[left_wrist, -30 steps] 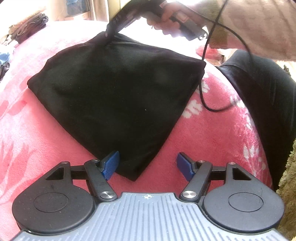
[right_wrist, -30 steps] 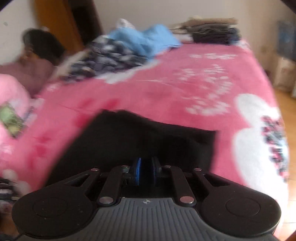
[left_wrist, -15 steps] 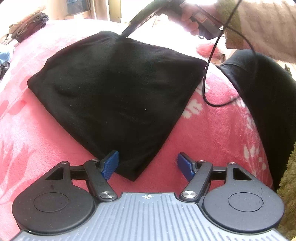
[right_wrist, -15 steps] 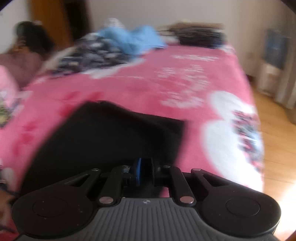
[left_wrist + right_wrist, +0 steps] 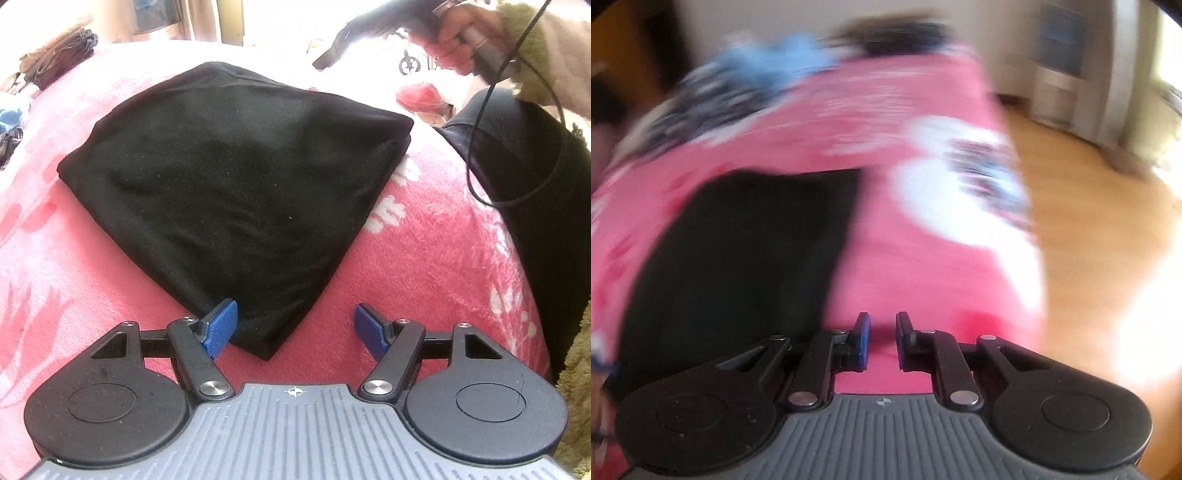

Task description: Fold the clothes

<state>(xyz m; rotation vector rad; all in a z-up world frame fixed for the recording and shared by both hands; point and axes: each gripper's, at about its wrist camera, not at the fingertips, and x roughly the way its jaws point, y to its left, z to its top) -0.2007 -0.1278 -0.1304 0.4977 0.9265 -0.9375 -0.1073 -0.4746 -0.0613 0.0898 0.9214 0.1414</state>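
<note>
The folded black garment (image 5: 236,177) lies flat on the pink blanket (image 5: 424,258), its near corner reaching between the wide-open jaws of the left gripper (image 5: 295,326), whose 2 blue pads hold nothing. In the blurred right wrist view, the right gripper (image 5: 882,339) is parted a little and empty, with the garment lying to the left of its jaws.
</note>
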